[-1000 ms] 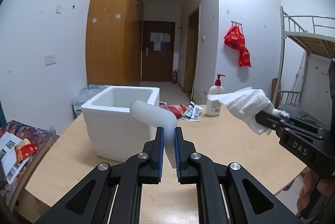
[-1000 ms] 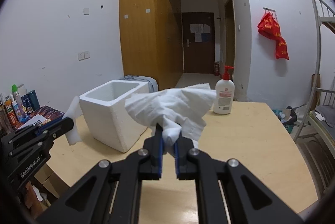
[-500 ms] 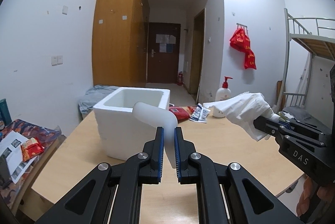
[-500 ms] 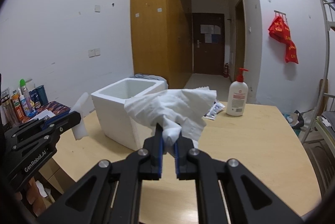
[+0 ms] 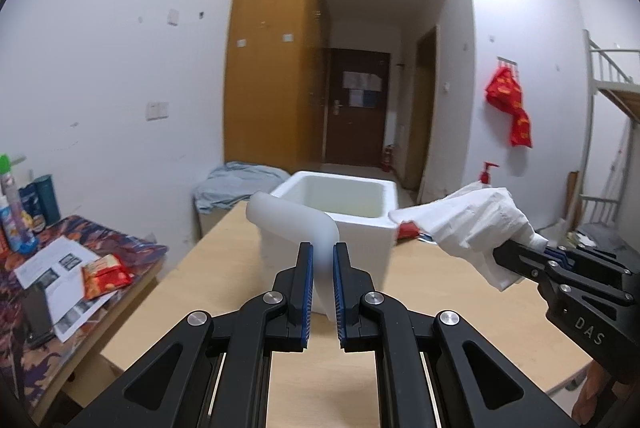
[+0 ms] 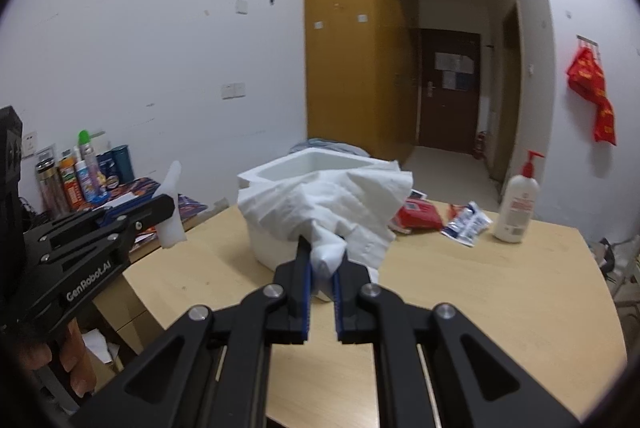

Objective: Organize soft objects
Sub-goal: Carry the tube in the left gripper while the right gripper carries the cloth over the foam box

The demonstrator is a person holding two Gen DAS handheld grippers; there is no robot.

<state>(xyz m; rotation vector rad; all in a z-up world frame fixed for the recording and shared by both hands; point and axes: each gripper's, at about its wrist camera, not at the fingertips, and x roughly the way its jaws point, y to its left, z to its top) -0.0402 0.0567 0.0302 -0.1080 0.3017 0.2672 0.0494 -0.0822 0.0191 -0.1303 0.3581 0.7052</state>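
Observation:
My left gripper is shut on a bent white foam strip, held in the air in front of a white foam box that stands open on the wooden table. The left gripper also shows at the left of the right wrist view. My right gripper is shut on a crumpled white cloth, held above the table just before the box. The right gripper and cloth show at the right of the left wrist view.
A lotion pump bottle, red packets and a blue-white sachet lie behind the box. A side table on the left holds papers, bottles and a snack packet. A bunk bed stands at the right.
Both grippers have swung to the left and pulled back a little, each still holding its object. The box now sits more centred and further off in both views.

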